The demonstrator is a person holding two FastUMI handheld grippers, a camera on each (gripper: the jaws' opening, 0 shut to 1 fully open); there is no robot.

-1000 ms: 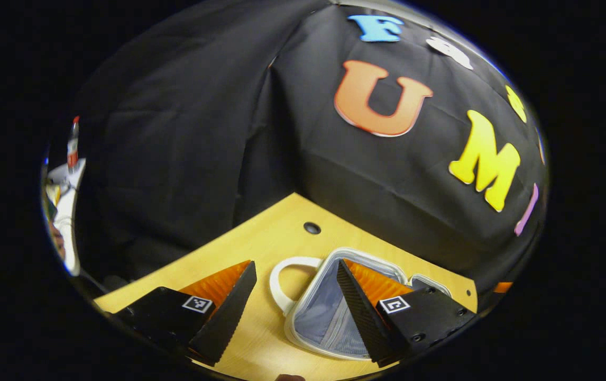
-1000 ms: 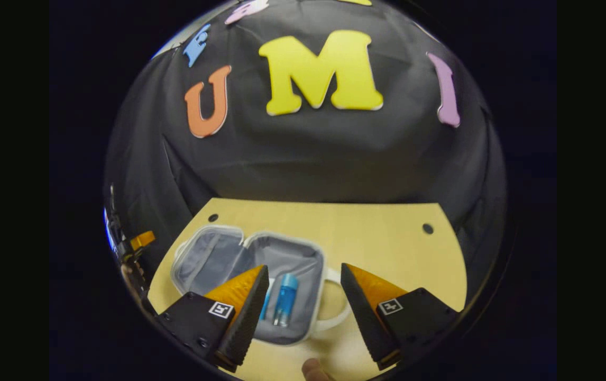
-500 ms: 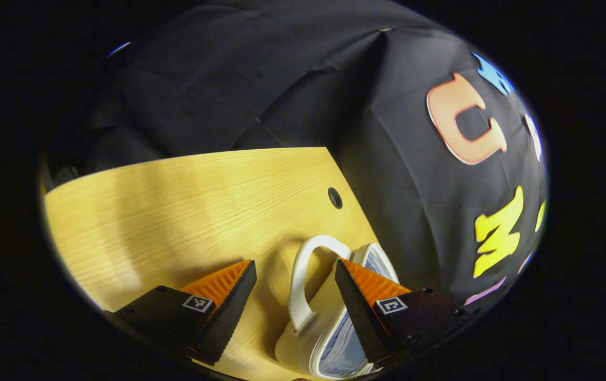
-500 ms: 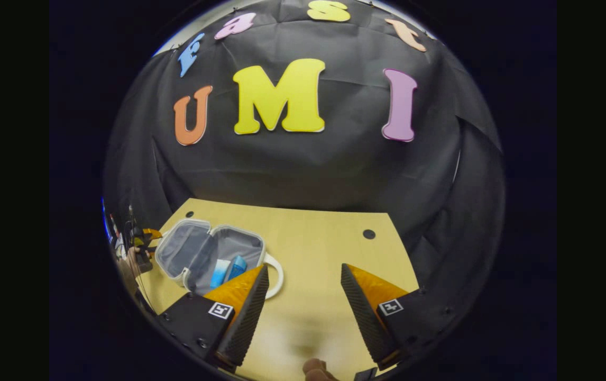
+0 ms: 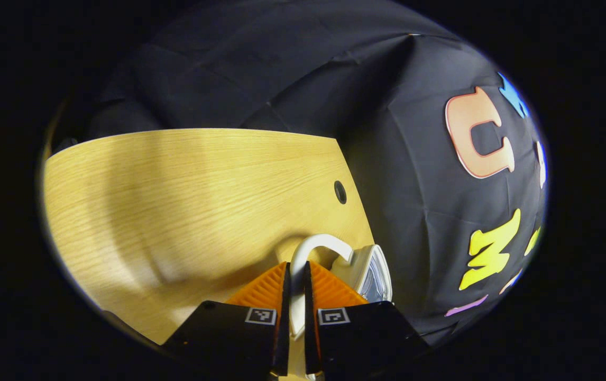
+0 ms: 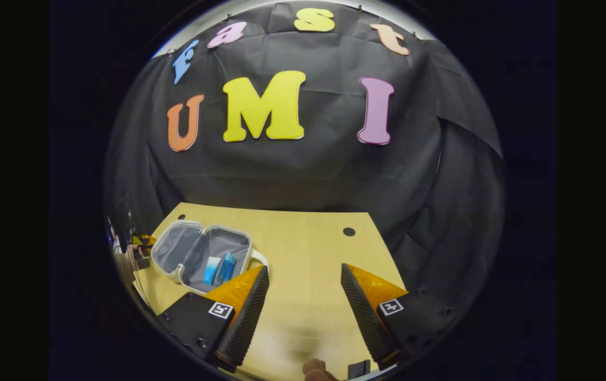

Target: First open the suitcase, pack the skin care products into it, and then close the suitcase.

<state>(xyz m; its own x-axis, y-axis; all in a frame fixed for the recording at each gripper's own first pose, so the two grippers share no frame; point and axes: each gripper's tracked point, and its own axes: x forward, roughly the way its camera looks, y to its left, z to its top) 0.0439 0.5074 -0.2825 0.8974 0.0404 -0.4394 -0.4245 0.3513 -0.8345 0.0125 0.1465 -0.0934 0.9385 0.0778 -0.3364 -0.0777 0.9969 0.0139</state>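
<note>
The left tongs (image 5: pixel 295 296) pinch the white loop handle (image 5: pixel 308 248) of the small white suitcase with grey lining (image 6: pixel 200 254). The case lies wide open on the light wooden table (image 6: pixel 303 248), off to the left in front of the right tongs (image 6: pixel 303 307), whose fingers are spread apart over bare table. Two blue skin care tubes (image 6: pixel 218 268) lie inside the case.

Dim booth; sharp focus; fisheye-warped edges
</note>
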